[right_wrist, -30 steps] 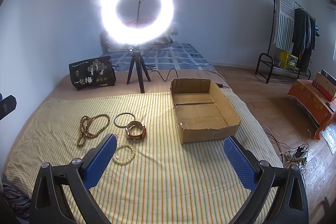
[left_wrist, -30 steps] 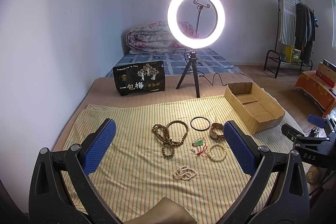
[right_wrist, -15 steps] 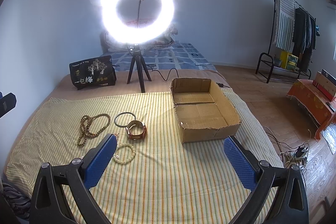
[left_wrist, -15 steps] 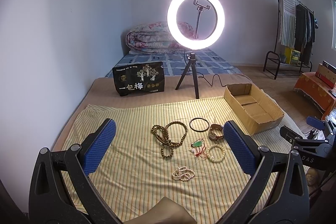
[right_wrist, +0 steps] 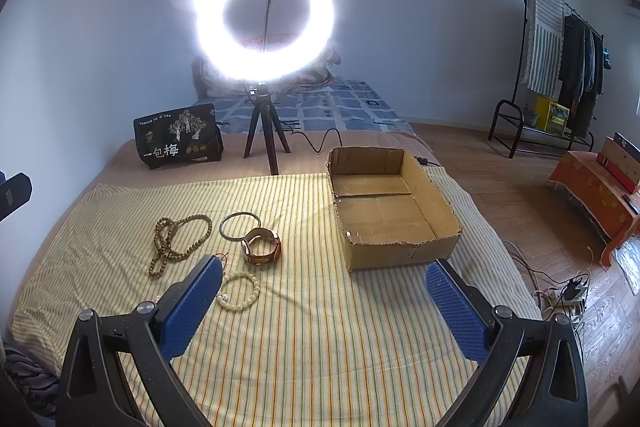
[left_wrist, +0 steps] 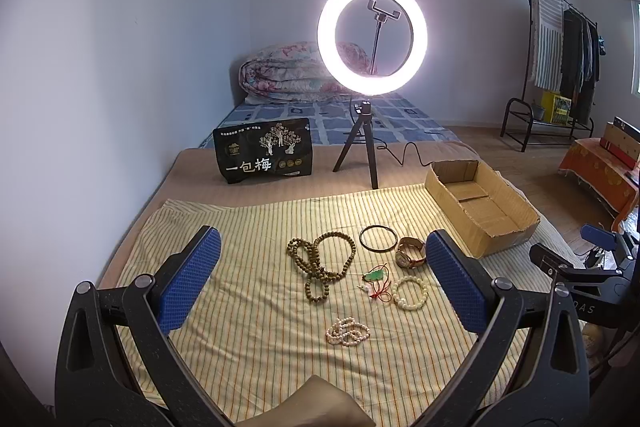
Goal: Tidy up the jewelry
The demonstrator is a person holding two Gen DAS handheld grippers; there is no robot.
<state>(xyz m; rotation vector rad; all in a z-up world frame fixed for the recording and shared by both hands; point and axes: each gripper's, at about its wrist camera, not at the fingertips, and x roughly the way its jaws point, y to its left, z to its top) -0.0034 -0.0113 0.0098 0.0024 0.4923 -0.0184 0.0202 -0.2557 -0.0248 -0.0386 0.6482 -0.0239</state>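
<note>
Several pieces of jewelry lie on the striped yellow cloth [left_wrist: 248, 307]: a brown bead necklace [left_wrist: 320, 265], a dark bangle [left_wrist: 378, 238], a watch [left_wrist: 410, 253], a green pendant on red cord [left_wrist: 376, 277], a pale bead bracelet [left_wrist: 409, 292] and a pearl bracelet [left_wrist: 347, 332]. An open cardboard box [right_wrist: 390, 211] stands at the right, empty. My left gripper [left_wrist: 322, 287] is open and empty, above the jewelry's near side. My right gripper [right_wrist: 324, 301] is open and empty, near the box's front; its left finger hides the pendant.
A lit ring light on a tripod [left_wrist: 372, 39] and a black printed bag [left_wrist: 264, 151] stand behind the cloth. A folded quilt [left_wrist: 288, 75] lies further back. A clothes rack [left_wrist: 560, 59] and an orange-covered table [right_wrist: 592, 187] are at the right. A power strip [right_wrist: 568, 295] lies on the floor.
Both views have drifted very slightly; the jewelry sits a touch higher in the left wrist view. Both grippers stay open and nothing on the cloth has moved.
</note>
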